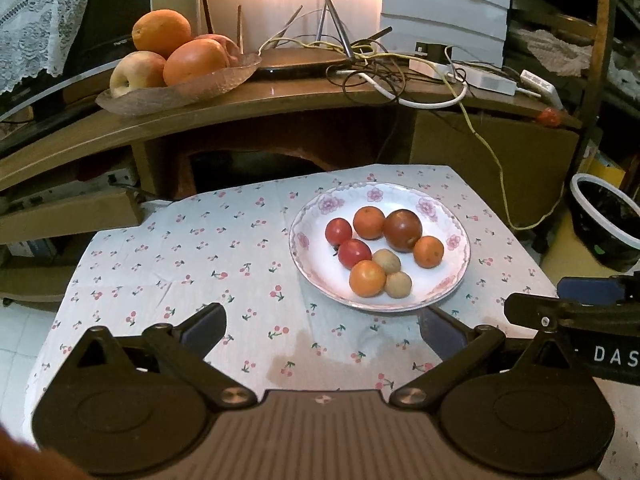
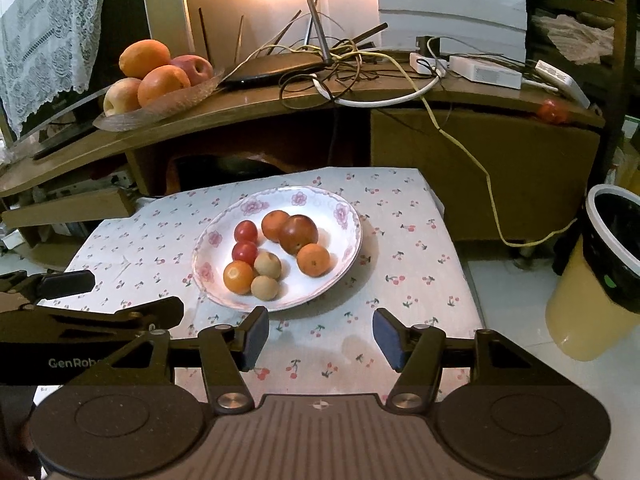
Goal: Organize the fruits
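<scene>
Presently both claws, left claw [image 1: 320, 326] and right claw [image 2: 321, 336], gape empty; fruit fills the plate [image 1: 448, 280].

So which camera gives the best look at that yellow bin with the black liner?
The right wrist view: the yellow bin shows its white rim, black liner and yellow body. The left wrist view catches only the bin's rim and liner at the frame edge, above the other gripper.

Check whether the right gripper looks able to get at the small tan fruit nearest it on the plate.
Probably yes: the right gripper stands open and empty just short of the plate, nothing lying between, though the tan fruit touches an orange one.
</scene>
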Demonstrator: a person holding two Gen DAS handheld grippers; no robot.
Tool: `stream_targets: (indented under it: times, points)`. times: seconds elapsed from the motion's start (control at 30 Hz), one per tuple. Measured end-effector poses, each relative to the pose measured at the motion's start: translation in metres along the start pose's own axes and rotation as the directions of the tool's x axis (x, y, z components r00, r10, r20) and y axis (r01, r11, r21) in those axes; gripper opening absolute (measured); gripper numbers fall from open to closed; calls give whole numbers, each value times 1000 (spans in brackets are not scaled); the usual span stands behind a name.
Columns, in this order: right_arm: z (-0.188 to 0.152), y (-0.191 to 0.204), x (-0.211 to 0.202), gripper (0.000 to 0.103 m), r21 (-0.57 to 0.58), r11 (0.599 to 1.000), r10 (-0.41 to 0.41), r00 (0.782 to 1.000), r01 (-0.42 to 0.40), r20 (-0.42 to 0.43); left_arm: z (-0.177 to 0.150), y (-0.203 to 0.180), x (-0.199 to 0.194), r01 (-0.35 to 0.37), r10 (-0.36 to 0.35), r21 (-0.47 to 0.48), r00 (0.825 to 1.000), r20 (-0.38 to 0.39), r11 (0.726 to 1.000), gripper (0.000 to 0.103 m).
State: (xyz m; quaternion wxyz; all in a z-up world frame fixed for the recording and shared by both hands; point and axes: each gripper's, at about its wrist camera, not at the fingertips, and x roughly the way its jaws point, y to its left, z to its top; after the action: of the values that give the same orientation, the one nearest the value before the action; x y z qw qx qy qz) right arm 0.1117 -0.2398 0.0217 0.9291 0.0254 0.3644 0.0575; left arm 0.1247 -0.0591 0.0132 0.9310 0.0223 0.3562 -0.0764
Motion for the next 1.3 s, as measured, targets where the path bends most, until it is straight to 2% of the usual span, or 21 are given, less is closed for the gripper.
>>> stream_targets:
  times: [0.57,1.07,1.3]
  points:
    - [-16,6,-21,60,-2,1000,4,1000,-4,6,-18,-4,-21,-19,19,25,1000,-10,1000,103]
    - [-34,14,-39,60,-8,1000,5,1000,-5,-1,-34,-14,-42,-87,88,70,996,-19,994,103]
    - [-40,17,-49,60,-7,1000,7,1000,-7,3,-42,-14,-53,-75,77,61,997,-21,995,103]
